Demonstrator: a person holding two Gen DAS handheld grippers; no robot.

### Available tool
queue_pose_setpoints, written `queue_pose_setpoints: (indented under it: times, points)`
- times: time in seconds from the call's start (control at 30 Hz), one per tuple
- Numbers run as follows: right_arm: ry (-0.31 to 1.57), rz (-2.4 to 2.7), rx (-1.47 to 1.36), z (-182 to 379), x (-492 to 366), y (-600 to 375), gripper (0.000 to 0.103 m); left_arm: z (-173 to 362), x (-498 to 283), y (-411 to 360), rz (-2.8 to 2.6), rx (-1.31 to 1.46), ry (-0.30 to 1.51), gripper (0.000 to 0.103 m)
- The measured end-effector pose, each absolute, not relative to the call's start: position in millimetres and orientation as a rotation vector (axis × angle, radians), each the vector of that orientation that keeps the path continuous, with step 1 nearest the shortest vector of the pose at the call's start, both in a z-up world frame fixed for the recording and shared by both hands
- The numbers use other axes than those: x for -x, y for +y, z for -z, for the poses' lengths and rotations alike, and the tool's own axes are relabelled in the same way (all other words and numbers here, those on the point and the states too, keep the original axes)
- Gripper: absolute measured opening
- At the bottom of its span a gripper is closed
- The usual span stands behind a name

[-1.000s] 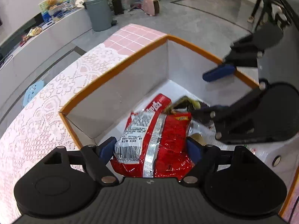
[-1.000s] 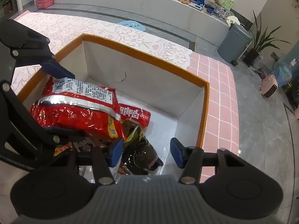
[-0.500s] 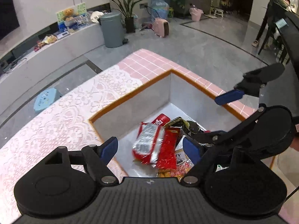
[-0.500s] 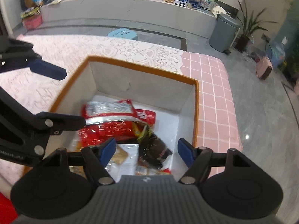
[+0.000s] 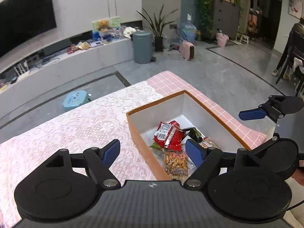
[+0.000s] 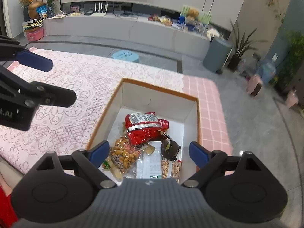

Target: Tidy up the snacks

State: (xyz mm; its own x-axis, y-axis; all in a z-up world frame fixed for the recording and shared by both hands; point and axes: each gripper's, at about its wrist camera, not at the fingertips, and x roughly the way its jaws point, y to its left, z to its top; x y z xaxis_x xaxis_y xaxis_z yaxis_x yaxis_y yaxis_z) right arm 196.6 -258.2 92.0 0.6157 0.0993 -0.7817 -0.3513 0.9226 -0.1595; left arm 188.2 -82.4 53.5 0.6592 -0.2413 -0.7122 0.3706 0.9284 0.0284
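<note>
Both lifted clear: left claw spread, empty; right claw opening, empty; red bag dropped in box at 12 o'clock.

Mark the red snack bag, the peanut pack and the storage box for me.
red snack bag [image 6: 146, 131]: right wrist view, on its crinkled red front.
peanut pack [image 6: 124, 154]: right wrist view, on its clear middle.
storage box [image 6: 157, 90]: right wrist view, on its far orange rim.

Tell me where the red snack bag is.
The red bag lies in the box near its far wall in the right wrist view, atop other packets, the peanut bag just nearer.
</note>
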Motion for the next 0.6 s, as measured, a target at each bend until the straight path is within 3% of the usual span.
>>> queue_pose_setpoints:
  times: [0.4, 0.6]
  points:
    - [0.738, -0.179, 0.055, -94.6, -95.5, -254.8, 0.094, -39.4, -101.5, -49.1, 0.328, -0.070, 0.713, 0.092]
    - [0.640, -0.063, 0.065, -77.3, -65.8, -240.5, 0.095, -17.7, -76.7, -48.1, 0.262, -0.120, 0.642, 0.092]
